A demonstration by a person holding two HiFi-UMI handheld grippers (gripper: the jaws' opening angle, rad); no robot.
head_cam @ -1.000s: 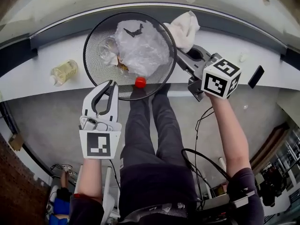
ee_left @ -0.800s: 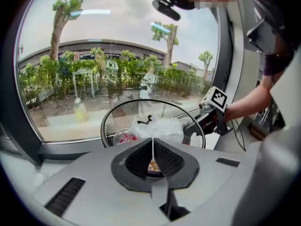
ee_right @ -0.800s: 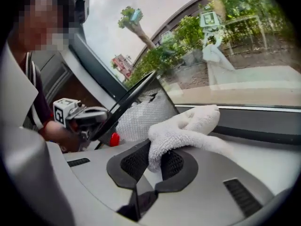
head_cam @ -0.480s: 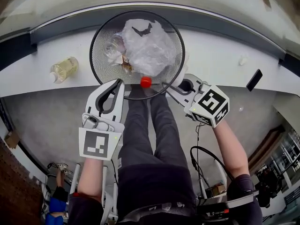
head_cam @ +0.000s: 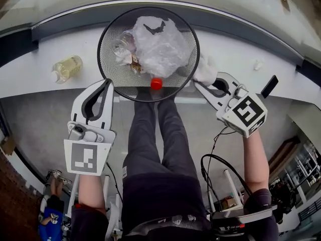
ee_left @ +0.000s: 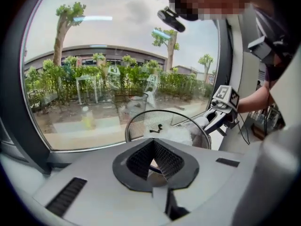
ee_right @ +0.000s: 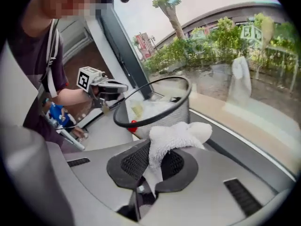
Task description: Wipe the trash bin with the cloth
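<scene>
Two grips set: right gripper fingers clenched on the cloth, left gripper fingers apparently closed on the trash bin rim at the worktop's near edge. Cloth lies against one outer side – wipe judged barely begun, most mesh left.

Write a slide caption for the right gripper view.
Right gripper holds a white cloth beside the mesh trash bin.

Bright, flat daylight through the window, hardly a shadow. The sky glares white, the cloth nearly blown out. Strong fisheye curving, dark corners on both gripper views; trash bin crisp, near foreground soft.
</scene>
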